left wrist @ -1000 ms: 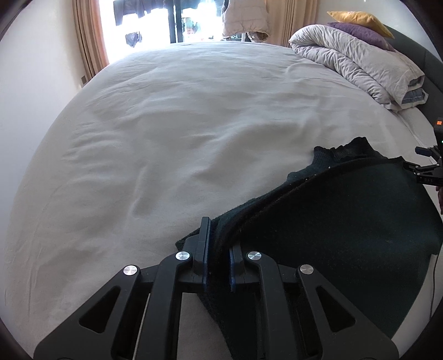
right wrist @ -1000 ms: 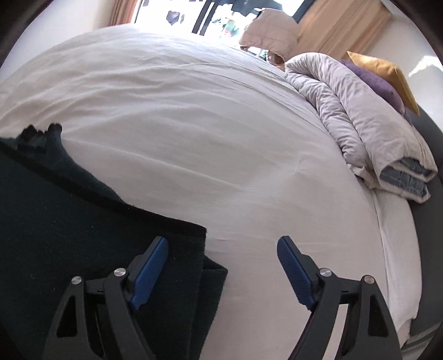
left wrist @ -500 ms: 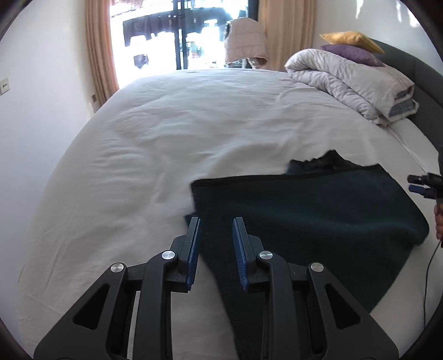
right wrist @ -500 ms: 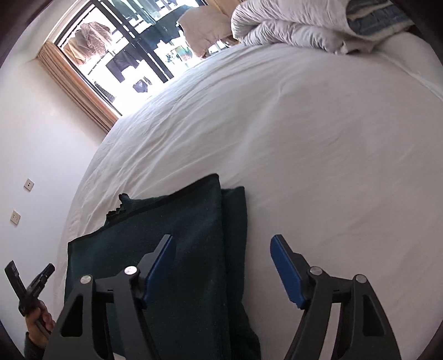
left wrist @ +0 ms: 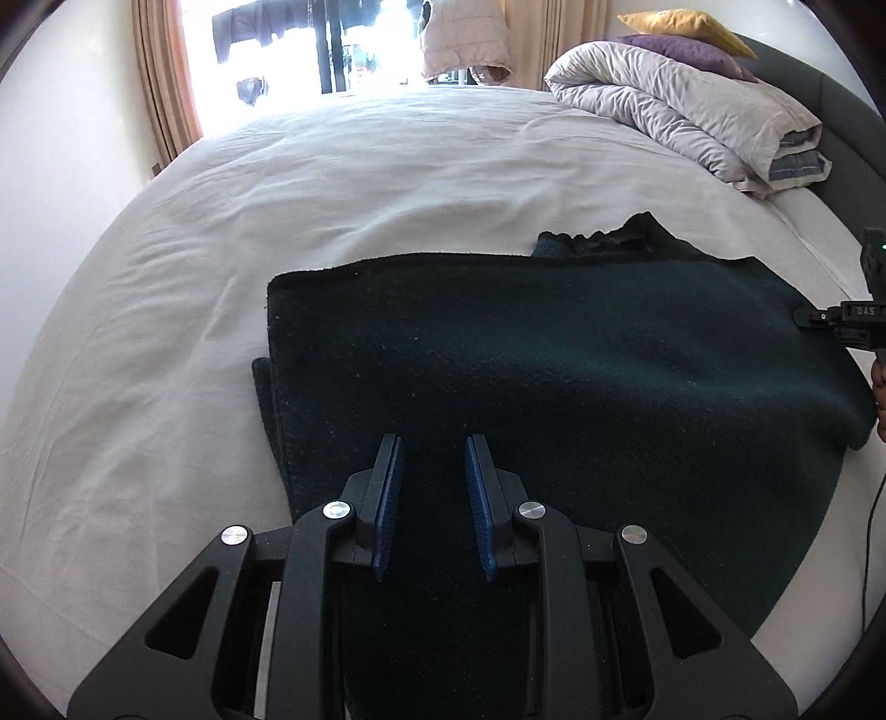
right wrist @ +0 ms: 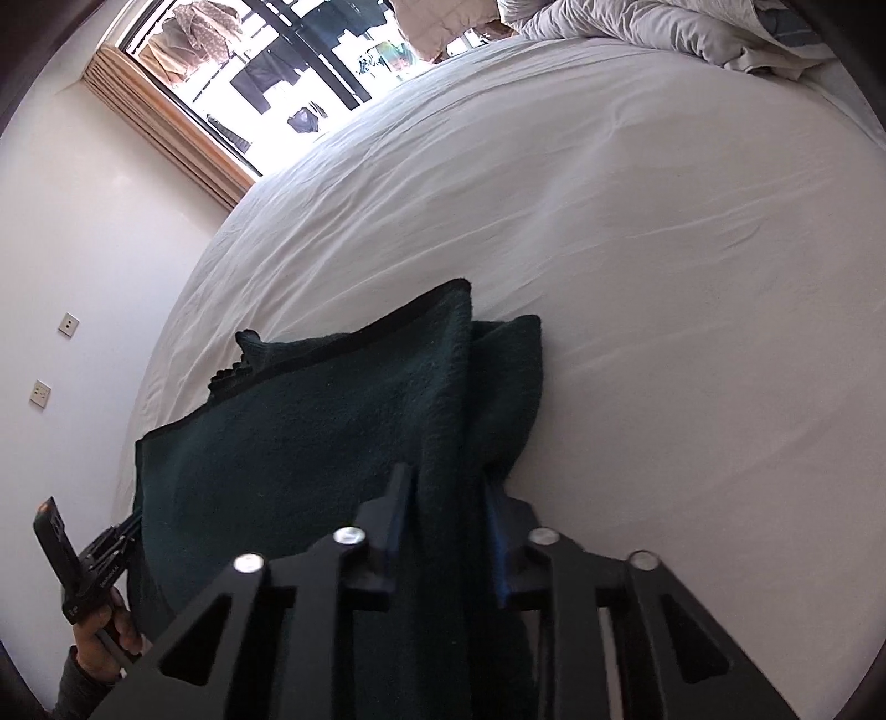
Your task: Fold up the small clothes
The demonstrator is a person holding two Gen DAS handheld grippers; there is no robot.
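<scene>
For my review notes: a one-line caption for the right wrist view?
Right gripper closes on the dark green garment's folded edge on the white bed.

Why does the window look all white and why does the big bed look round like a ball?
In the left wrist view the window is washed out by bright daylight, so the dark green knitted garment looks almost black. In both views the fisheye lens bends the white bed sheet into a dome and darkens the corners. The right wrist view is also tilted sideways.

The white bed (left wrist: 343, 221) lies bare left of and beyond the dark green garment (left wrist: 554, 360). A rolled duvet (left wrist: 675, 111) and pillows (left wrist: 686, 33) block its far right corner
</scene>
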